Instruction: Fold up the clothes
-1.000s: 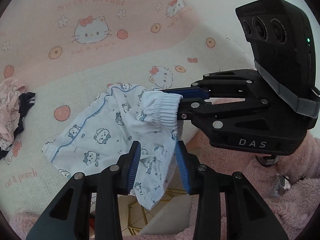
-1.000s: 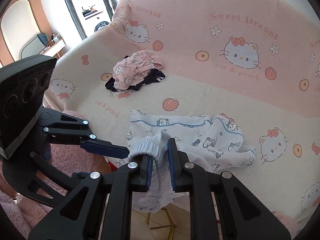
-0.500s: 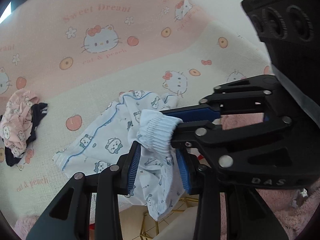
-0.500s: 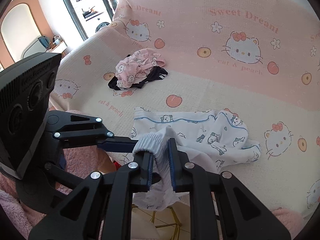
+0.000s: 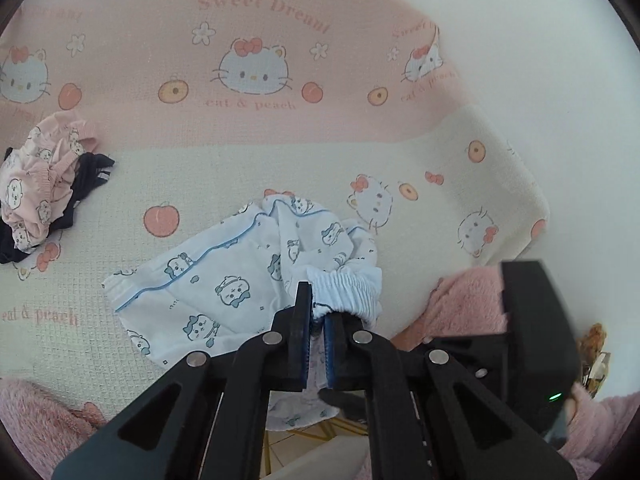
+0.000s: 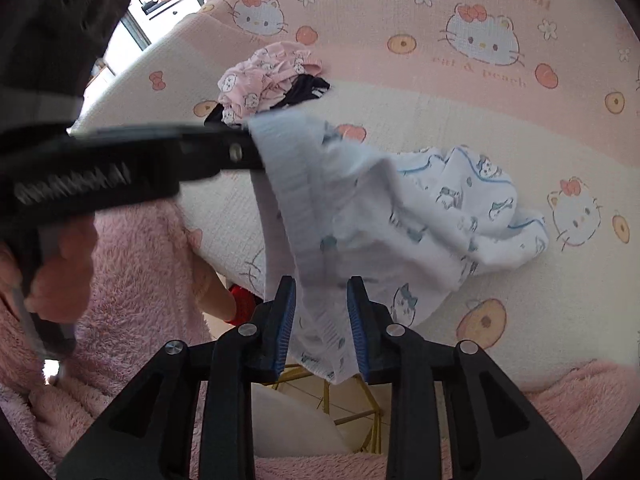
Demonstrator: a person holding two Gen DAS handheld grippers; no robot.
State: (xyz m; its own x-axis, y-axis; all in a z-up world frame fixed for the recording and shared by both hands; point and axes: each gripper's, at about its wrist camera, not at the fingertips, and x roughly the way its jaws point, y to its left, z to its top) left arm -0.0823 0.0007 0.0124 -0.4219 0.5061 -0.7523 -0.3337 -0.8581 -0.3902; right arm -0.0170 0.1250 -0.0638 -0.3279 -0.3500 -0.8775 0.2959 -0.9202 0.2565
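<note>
Since a second ago, the left hand-held gripper point(image 5: 317, 322) has clamped tight on the elastic waistband of the white printed pyjama trousers point(image 5: 224, 280), where before it stood apart around the cloth. The right hand-held gripper point(image 6: 321, 320) has dropped lower; its jaws are opening, with the hanging cloth between them and, as far as the blurred view shows, no longer pinched. Most of the trousers lie crumpled on the pink and cream cartoon-cat blanket point(image 5: 360, 132), one part drooping over its near edge. A pink and dark clothes heap point(image 5: 44, 192) sits well apart on the blanket, left of the trousers.
</note>
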